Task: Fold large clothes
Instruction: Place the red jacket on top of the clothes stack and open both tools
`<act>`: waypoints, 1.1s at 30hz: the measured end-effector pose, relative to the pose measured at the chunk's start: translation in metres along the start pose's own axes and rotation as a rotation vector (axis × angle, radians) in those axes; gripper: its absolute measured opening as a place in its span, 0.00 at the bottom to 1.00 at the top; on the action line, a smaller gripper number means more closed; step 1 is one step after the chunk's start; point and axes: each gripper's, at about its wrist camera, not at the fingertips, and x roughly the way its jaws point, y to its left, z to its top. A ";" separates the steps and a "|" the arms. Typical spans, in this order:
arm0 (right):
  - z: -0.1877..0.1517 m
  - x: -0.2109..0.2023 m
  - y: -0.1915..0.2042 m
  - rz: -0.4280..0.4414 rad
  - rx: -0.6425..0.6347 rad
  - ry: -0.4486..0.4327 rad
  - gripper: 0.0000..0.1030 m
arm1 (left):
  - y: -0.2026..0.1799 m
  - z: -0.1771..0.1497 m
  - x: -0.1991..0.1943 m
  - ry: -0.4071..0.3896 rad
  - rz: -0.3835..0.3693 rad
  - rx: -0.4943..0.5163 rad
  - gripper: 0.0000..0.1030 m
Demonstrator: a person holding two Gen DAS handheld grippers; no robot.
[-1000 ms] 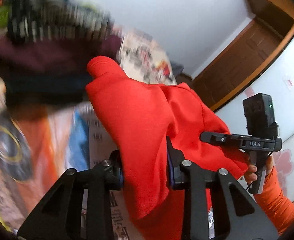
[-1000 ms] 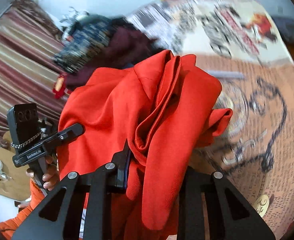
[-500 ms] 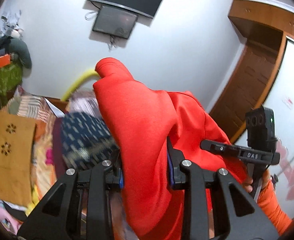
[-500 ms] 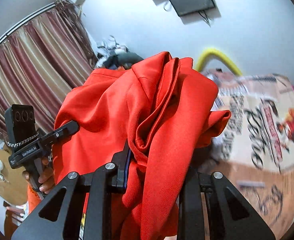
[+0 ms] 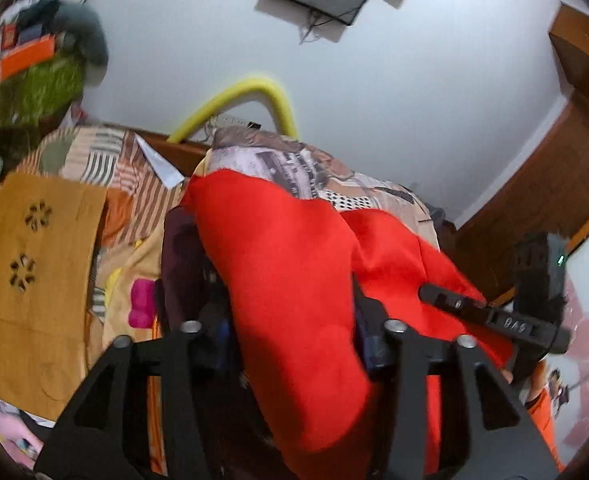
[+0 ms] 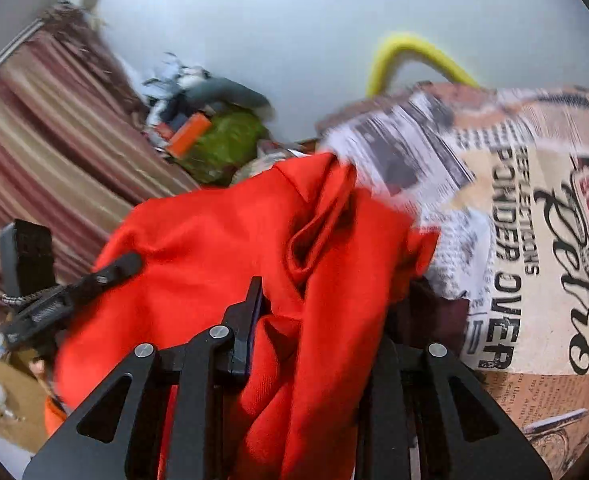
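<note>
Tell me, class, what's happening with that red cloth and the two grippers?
A person holds a gripper in each hand, carrying a folded red garment above a bed with a printed bedspread. The right gripper is clamped on bunched fabric. The left gripper has just been opening its jaws, the cloth lying between them.

Plain bright red garment between the black fingers of the left gripper. Same solid red bunched in the black right gripper. Ahead of both, beige-and-brown newsprint-patterned bedspread with black lettering and a red badge. Left of the left gripper, mustard-yellow cloth with 2 dark flower-like cutouts, beside an orange-and-cream striped patchwork pillow. Beyond, bright yellow tube against a white wall. Far left of the right gripper, maroon-and-tan striped curtain.
</note>
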 end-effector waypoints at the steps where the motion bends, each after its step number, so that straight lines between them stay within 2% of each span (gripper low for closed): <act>1: -0.003 0.004 -0.007 0.012 0.009 0.002 0.27 | 0.006 -0.002 0.004 -0.006 -0.014 -0.008 0.60; 4: -0.005 0.000 -0.008 -0.005 -0.023 -0.027 0.34 | 0.006 -0.009 0.002 -0.031 -0.009 0.015 0.65; 9: -0.011 -0.024 0.014 -0.123 -0.111 -0.011 0.39 | -0.009 -0.015 -0.015 -0.045 0.089 0.034 0.75; 14: -0.018 -0.041 0.023 -0.250 -0.163 -0.038 0.41 | -0.029 -0.032 -0.044 -0.070 0.150 0.078 0.77; 20: -0.035 -0.094 0.043 -0.295 -0.241 -0.134 0.42 | -0.067 -0.060 -0.089 -0.108 0.227 0.183 0.77; 24: -0.055 -0.148 0.078 -0.266 -0.303 -0.249 0.42 | -0.110 -0.087 -0.136 -0.207 0.281 0.275 0.77; 28: -0.080 -0.192 0.112 -0.213 -0.348 -0.367 0.42 | -0.155 -0.114 -0.189 -0.335 0.281 0.338 0.77; 33: -0.126 -0.239 0.154 -0.184 -0.450 -0.508 0.42 | -0.209 -0.163 -0.254 -0.520 0.262 0.416 0.77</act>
